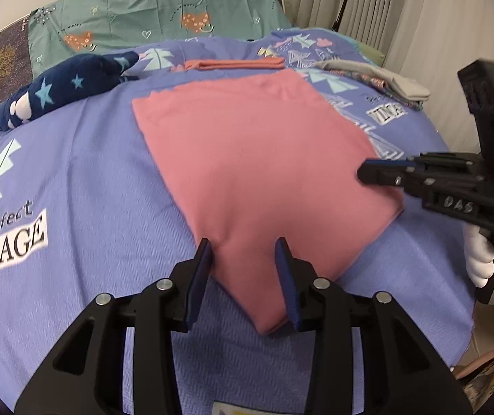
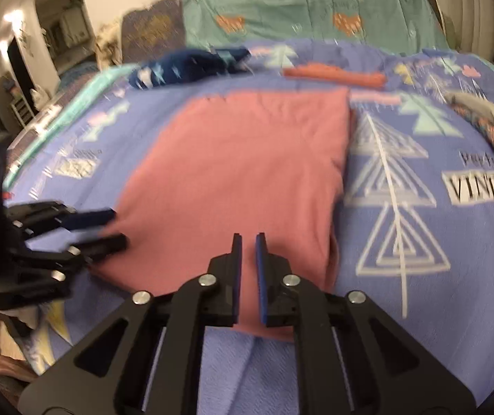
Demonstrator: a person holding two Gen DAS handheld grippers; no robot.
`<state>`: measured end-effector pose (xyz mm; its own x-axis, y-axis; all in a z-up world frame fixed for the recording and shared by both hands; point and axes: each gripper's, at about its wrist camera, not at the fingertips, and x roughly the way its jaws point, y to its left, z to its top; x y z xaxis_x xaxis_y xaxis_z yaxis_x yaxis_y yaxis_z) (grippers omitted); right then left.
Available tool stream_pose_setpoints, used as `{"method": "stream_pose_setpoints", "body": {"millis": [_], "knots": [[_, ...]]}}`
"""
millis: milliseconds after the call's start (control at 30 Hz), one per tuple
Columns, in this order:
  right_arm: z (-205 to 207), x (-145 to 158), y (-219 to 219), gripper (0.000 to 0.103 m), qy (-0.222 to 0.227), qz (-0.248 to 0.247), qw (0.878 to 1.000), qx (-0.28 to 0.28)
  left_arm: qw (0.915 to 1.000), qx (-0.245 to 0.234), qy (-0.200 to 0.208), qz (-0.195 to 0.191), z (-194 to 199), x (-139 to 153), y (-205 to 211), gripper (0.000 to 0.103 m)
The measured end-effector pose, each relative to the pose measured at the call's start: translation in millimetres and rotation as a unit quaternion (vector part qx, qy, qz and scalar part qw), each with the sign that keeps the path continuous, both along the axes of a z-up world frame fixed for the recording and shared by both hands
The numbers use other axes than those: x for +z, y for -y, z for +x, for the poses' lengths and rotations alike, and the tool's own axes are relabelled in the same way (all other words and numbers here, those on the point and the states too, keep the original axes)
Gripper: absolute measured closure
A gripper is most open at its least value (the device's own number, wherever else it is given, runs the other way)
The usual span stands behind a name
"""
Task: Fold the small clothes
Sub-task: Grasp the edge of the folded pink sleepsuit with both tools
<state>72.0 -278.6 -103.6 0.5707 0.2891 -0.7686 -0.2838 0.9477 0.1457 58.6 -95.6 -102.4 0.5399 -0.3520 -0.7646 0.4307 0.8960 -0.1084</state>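
Flat pink matt knit cloth garment [image 1: 264, 173] lay on woven-textured printed purple cotton bedspread [image 1: 91, 173]; matt black plastic left gripper [image 1: 245, 252] had shiny metal pins.

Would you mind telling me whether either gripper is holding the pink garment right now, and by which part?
Nothing is held: the left gripper and right gripper both stand open over the near edge of the pink garment.

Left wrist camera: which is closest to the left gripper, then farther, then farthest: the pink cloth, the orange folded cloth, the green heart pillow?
1. Pink cloth, its corner between the left gripper fingers.
2. Orange folded cloth, behind the pink one.
3. Green heart pillow, at the bed's far end.
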Motion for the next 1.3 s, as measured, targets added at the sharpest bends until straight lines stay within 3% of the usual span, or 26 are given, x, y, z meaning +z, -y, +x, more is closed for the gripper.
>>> {"method": "stream_pose_setpoints", "body": {"millis": [67, 267, 367, 633, 800, 867, 1000, 1167, 1300], "knots": [[-1, -14, 4, 0.093, -0.009, -0.004, 1.0, -0.011, 1.0, 0.004, -0.006, 0.0, 0, -4, -2, 0.057], [-6, -10, 0, 0.092, 0.0, -0.017, 1.0, -0.017, 0.9999, 0.004, -0.01, -0.004, -1, -2, -5, 0.056], [-6, -5, 3, 0.083, -0.005, -0.005, 1.0, -0.018, 0.9998, 0.005, -0.014, -0.013, 1, 4, -9, 0.056], [-5, 15, 5, 0.075, 0.023, -0.016, 0.999, -0.022, 0.9994, 0.018, 0.012, -0.028, 21, 28, -18, 0.055], [7, 24, 17, 0.064, 0.031, -0.011, 0.999, -0.029, 0.999, 0.02, 0.016, -0.037, 41, 33, -18, 0.047], [16, 25, 23, 0.057, 0.027, -0.004, 0.999, -0.038, 0.9989, 0.022, 0.009, -0.04, 50, 31, -19, 0.046], [42, 20, 41, 0.056, 0.007, 0.007, 0.998, -0.064, 0.9972, 0.021, -0.024, -0.067, 71, 19, -22, 0.045], [73, 8, 64, 0.054, -0.038, 0.075, 0.994, -0.073, 0.9909, 0.025, -0.075, -0.108, 97, -1, -28, 0.045], [87, 1, 66, 0.052, -0.059, 0.106, 0.991, -0.062, 0.9876, 0.02, -0.087, -0.129, 104, -5, -32, 0.044]]}}
